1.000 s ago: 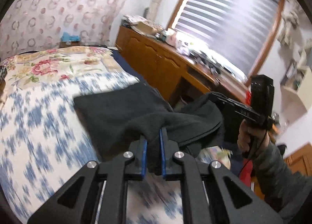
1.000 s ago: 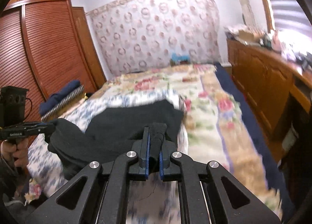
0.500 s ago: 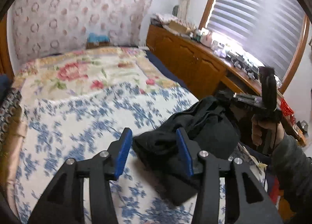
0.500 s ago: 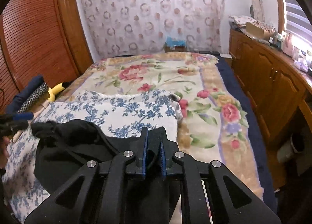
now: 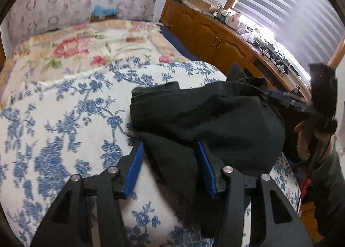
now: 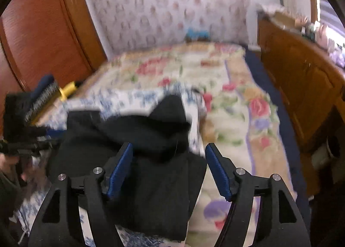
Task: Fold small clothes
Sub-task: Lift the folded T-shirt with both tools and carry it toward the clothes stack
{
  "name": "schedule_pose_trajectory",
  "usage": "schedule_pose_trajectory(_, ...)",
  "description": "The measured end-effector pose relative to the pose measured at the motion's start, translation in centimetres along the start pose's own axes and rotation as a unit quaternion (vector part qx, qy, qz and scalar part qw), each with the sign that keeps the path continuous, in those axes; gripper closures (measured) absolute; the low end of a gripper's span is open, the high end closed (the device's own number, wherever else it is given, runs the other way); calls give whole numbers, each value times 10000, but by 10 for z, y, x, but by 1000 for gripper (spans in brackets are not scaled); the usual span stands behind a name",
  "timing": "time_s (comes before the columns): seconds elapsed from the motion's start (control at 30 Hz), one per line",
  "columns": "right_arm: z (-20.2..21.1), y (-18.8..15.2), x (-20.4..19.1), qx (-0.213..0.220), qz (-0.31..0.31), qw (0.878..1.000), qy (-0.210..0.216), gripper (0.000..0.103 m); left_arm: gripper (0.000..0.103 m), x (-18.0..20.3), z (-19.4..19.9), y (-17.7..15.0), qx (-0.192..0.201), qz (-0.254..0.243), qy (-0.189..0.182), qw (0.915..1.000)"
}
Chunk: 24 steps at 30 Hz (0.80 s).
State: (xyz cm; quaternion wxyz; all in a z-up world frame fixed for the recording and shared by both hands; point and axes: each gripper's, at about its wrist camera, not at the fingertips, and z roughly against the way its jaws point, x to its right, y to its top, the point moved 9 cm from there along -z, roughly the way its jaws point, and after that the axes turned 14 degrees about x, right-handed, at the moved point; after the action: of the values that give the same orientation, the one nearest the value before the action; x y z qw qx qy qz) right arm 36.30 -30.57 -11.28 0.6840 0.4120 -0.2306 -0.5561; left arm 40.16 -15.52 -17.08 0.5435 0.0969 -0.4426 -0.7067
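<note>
Garment (image 5: 207, 117), black, soft, limp, light, heaped at bed's (image 5: 64, 107) near edge; best pinched at hem corners; left gripper (image 5: 170, 167) half-open, right gripper (image 6: 170, 169) just widened, both empty.

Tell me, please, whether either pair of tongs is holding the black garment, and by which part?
Neither holds it. Both the left tongs and right tongs have just been opening; the black garment lies loose between their pads on the bed.
</note>
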Motion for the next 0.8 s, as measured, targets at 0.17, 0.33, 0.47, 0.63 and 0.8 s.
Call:
schedule_pose_trajectory(0.17, -20, -28, -1, -510, -291, 9982, 117, 31, 49, 0, -9, -4, -35, 248, -174, 9995)
schedule_pose_trajectory(0.33, -18, -34, -15, -559, -163, 9979, 297, 60, 48, 4, -11, -3, 27, 211, -85, 9997)
schedule_pose_trajectory(0.47, -18, -39, -33, -660, 93, 9964, 515, 89, 68, 11, -15, 0, 9, 288, -309, 9991)
schedule_pose_trajectory(0.63, -1, -29, -42, -404, 283, 9978, 449, 94, 90, 18, 11, 9, 265, 342, -604, 9972)
schedule_pose_trajectory(0.8, 24, 10, -76, 175, 594, 9972, 422, 95, 91, 23, 87, 32, 933, 440, -935, 9903)
